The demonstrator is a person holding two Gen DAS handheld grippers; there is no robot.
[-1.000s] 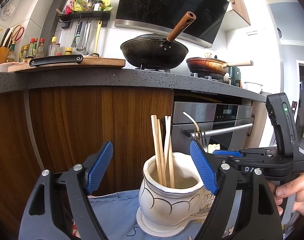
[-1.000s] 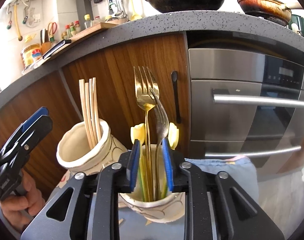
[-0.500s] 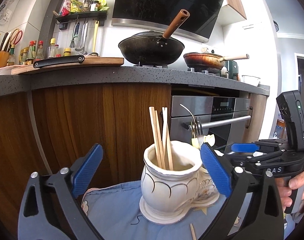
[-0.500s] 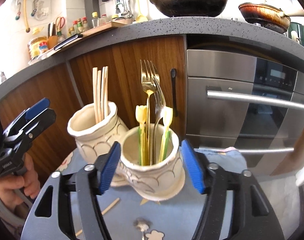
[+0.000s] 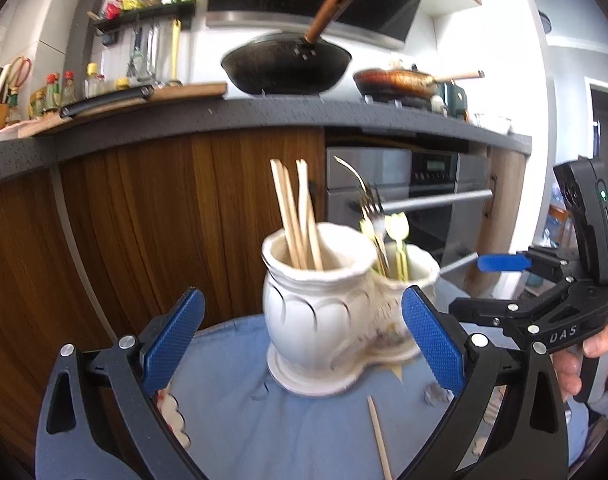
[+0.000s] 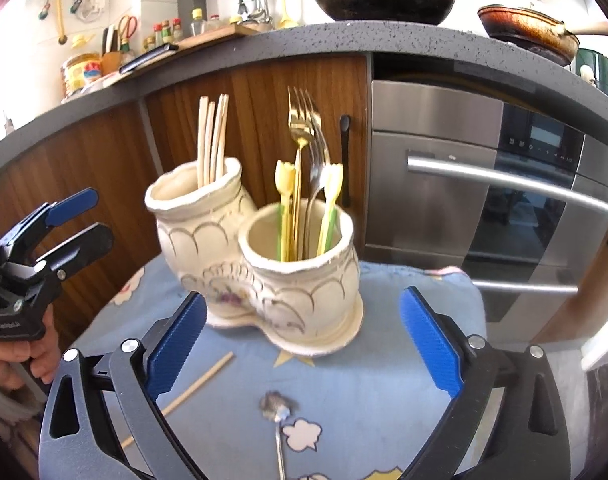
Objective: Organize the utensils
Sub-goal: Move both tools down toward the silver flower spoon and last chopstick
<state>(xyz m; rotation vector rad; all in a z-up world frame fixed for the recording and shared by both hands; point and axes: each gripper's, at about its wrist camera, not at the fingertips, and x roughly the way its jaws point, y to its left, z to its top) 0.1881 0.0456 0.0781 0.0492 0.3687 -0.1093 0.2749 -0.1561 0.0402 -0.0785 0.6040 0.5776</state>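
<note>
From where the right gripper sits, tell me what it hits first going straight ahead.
Probably the nearer cup of the ceramic utensil holder, holding the forks; it stands centred ahead of the opening right gripper, though depth is unclear.

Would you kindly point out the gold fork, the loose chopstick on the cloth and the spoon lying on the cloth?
gold fork (image 6: 299,120), right wrist view, on its tines.
loose chopstick (image 6: 199,382), right wrist view, mid-shaft.
spoon (image 6: 275,406), right wrist view, on its bowl.

Wood-fronted cabinets (image 6: 103,168) under a grey counter (image 6: 304,46), oven (image 6: 484,184) beside.
</note>
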